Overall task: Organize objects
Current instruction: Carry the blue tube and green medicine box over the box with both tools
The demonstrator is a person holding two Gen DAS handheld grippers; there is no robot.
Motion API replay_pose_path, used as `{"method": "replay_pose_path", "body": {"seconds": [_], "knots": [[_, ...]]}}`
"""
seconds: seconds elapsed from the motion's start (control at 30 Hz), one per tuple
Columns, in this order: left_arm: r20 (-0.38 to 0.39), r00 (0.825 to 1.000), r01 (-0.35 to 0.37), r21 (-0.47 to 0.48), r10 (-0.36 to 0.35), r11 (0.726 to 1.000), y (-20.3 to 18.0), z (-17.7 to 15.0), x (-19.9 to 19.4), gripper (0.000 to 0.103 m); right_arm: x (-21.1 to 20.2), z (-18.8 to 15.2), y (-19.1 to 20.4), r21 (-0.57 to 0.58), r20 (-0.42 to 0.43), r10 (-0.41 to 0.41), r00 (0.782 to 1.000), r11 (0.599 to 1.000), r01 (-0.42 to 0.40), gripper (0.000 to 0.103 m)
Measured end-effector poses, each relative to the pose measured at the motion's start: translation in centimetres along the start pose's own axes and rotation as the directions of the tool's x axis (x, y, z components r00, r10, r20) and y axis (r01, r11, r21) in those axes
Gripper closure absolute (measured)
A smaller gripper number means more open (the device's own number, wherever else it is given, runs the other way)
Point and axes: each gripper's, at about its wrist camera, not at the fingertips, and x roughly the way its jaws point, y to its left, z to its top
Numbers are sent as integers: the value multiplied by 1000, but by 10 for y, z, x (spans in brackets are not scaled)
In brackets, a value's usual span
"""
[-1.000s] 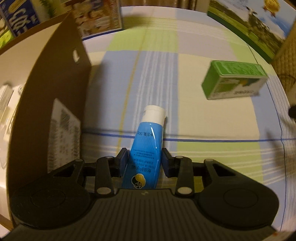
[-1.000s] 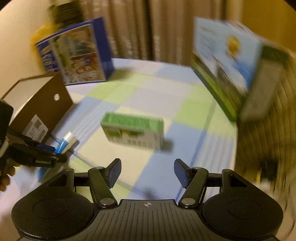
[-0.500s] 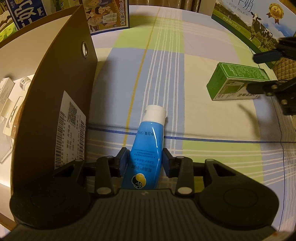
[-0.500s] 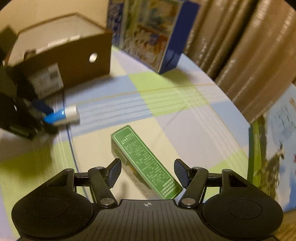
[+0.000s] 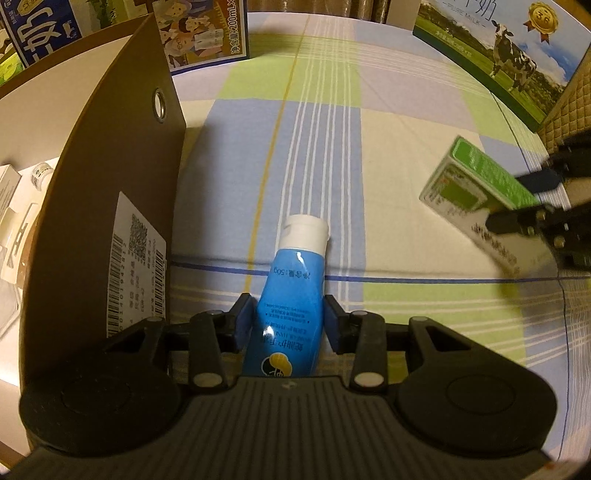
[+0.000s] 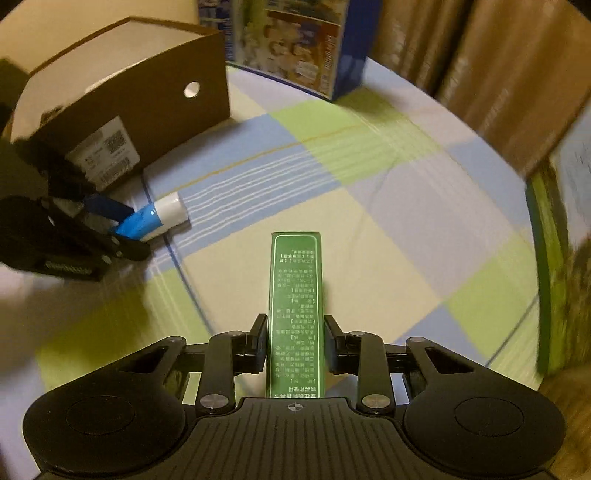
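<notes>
Checked cloth [image 5: 388, 155]; blue tube [image 5: 291, 295] reads "50g", carton [image 5: 207, 33] "200mL".

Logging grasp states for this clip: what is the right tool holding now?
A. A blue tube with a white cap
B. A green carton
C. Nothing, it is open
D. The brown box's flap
B: in the right wrist view the right tool has its fingers closed on both sides of the green carton; the blue tube sits in the left tool.

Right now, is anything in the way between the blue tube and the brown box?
Only the brown box's own tall side wall. The left gripper holds the blue tube right beside it, so the tube must go up over that wall.
</notes>
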Motion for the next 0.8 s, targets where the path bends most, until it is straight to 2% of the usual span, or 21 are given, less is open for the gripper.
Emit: {"method": "replay_pose_path", "body": {"seconds": [0.3,0.63,0.8], "knots": [[-5,1000,22,43,-22,999,-3,-19,-11,69,-18,-24,44,191,-7,13,1000,982,-11,76],[-23,999,39,82,-37,996,11,-73,-41,70,-33,-46,115,234,-9,54,998,971,-51,76],[-28,999,40,66,-38,997,31,-106,-60,70,-40,-55,148,255,4,72,997,964,-71,76]]}}
